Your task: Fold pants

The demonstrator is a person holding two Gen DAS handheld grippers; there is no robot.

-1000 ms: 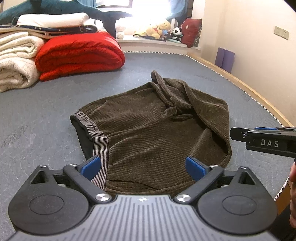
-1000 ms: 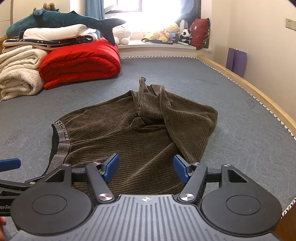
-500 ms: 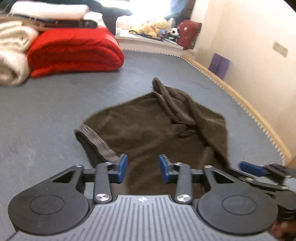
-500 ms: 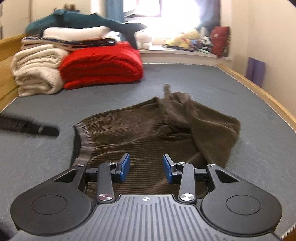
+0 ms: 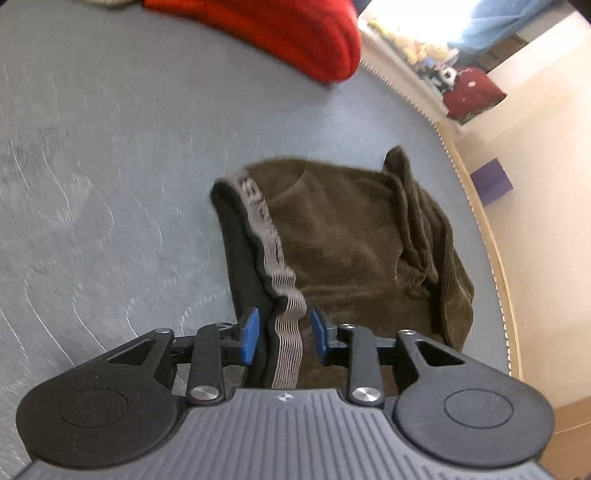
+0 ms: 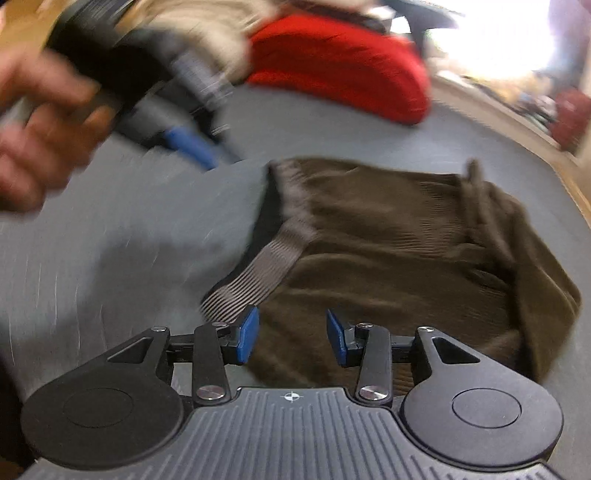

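Brown corduroy pants (image 5: 351, 240) lie crumpled on the grey mattress (image 5: 92, 184), their grey striped waistband (image 5: 269, 236) running toward me. My left gripper (image 5: 284, 336) straddles the near end of that waistband. Its jaws are opening, and the blue pads (image 5: 251, 336) stand just clear of the band on both sides. My right gripper (image 6: 291, 336) hovers low over the pants (image 6: 406, 266) beside the waistband's near end (image 6: 255, 273). Its jaws are opening over brown cloth, with nothing pinched. A blurred hand (image 6: 40, 122) holds the left gripper at the upper left of the right wrist view.
A folded red blanket (image 5: 280, 33) lies at the far side of the mattress, with pale blankets beside it. The wooden bed edge (image 5: 491, 266) curves along the right, close to the pants. A purple object (image 5: 493, 181) and a dark red cushion (image 5: 472, 92) sit beyond it.
Both grippers have dropped toward the waistband end of the pants and rolled. Their wide jaws have narrowed. The left one now has the waistband between its pads.
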